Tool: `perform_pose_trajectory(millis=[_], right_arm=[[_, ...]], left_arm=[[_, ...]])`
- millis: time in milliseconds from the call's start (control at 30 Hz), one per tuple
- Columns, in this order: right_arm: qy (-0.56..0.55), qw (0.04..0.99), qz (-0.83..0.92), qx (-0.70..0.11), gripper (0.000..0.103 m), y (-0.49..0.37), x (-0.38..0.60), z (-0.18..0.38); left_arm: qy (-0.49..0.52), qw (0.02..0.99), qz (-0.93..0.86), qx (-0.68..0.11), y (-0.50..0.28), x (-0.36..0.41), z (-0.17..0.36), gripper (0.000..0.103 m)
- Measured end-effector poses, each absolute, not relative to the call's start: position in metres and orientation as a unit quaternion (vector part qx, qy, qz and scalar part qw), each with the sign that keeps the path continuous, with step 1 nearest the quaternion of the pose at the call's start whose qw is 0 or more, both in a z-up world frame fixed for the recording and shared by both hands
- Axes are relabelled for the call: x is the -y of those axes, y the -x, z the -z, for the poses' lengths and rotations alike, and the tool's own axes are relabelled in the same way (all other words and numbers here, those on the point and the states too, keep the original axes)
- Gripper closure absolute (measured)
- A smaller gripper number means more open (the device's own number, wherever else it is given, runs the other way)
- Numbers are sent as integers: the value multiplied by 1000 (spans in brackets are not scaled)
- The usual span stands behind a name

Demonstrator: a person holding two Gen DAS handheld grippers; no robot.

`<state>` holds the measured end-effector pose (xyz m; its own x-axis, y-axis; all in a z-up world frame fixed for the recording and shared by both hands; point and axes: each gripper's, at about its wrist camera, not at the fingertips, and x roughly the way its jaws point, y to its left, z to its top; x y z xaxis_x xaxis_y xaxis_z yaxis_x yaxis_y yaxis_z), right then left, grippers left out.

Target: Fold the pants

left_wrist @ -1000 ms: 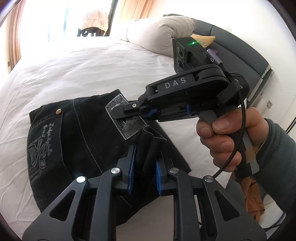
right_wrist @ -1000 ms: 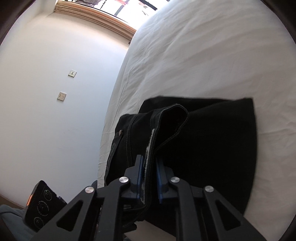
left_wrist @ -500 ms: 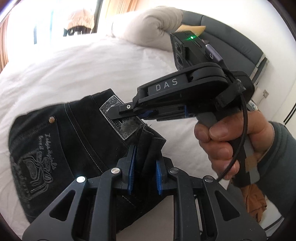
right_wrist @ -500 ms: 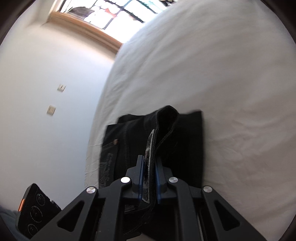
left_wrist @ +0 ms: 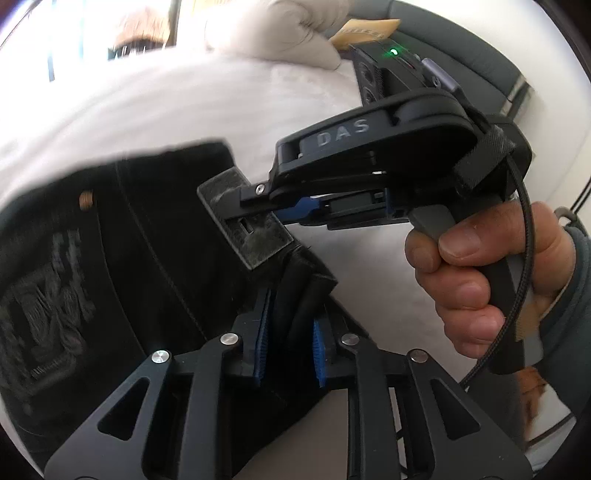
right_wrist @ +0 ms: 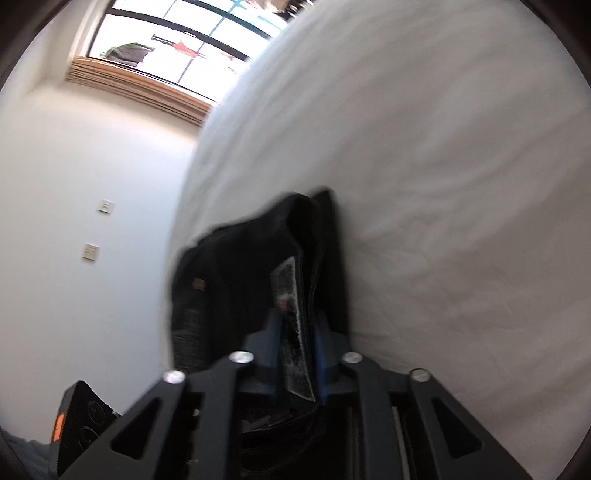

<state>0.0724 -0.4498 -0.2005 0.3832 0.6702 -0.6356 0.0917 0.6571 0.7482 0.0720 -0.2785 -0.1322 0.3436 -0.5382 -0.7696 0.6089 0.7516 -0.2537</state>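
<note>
Black jeans (left_wrist: 140, 258) lie folded on a white bed (left_wrist: 184, 110), back pocket embroidery up. My left gripper (left_wrist: 290, 325) is shut on a thick fold of the waistband. My right gripper (left_wrist: 255, 210), held in a hand, is shut on the waistband at the grey leather patch (left_wrist: 243, 225) just beyond it. In the right wrist view the right gripper (right_wrist: 298, 354) clamps the patch (right_wrist: 291, 325) and the jeans (right_wrist: 229, 288) hang lifted and bunched above the bed (right_wrist: 443, 184).
A pale pillow (left_wrist: 273, 29) and a dark grey headboard (left_wrist: 461, 40) stand at the far end. A white wall (right_wrist: 74, 184) with two switch plates and a window (right_wrist: 177, 40) are to the left in the right wrist view.
Both grippers have raised the waistband and carried it across the bed. The jeans have bunched up and folded narrower in the right wrist view, and both grips held.
</note>
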Motion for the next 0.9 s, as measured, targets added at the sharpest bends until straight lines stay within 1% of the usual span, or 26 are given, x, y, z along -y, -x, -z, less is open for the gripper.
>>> perform_pose_trajectory(millis=[33,67,100,133,167,267,400,500,567,600,633,667,733,800,833,867,900], right_arm=[[-376,743,-196,-517,79,-73,451,201],[-387,740,-195,-515,70,-72,453,200],[-393,740,-189,-512,60,-70,456,195],[-385,748,-175,-511,52,-66,460,188],[-376,756,-158,-512,38,-63,464,183],[-379,775,-143,-485,37,-49,476,158],[-399,771,-226,-442,37,-23,453,127],[-379,756,-281,-454,37,-9,417,131],[-373,743,-260,-491,39,-5,408,156],[-384,733,-238,-508,55,-4,411,177],[-409,726,-223,-506,71,-1,420,196],[-427,723,-209,-501,103,2,428,205],[-482,699,-203,-487,103,11,445,222],[-466,710,-201,-488,103,13,444,214],[-451,720,-202,-488,101,14,442,204],[-442,728,-206,-483,89,14,440,193],[-442,731,-212,-475,71,11,438,182]], left_arm=[[-30,815,352,-460,-72,275,131,72],[-24,811,354,-466,-71,271,126,60],[-15,813,353,-464,-68,264,118,31],[-6,815,355,-458,-64,257,111,21],[9,818,360,-448,-59,244,100,21],[26,822,354,-444,-54,213,83,21],[39,850,295,-435,-71,166,81,21],[51,861,258,-435,-100,135,83,21],[38,875,233,-423,-128,123,82,21],[38,875,231,-424,-140,119,81,21],[39,871,223,-436,-160,114,88,21],[37,869,217,-443,-171,111,92,21],[33,858,197,-472,-195,104,107,21],[27,841,187,-507,-211,102,125,21],[27,838,185,-512,-216,102,131,21],[29,836,182,-516,-217,100,135,21],[29,836,180,-517,-218,98,138,21]])
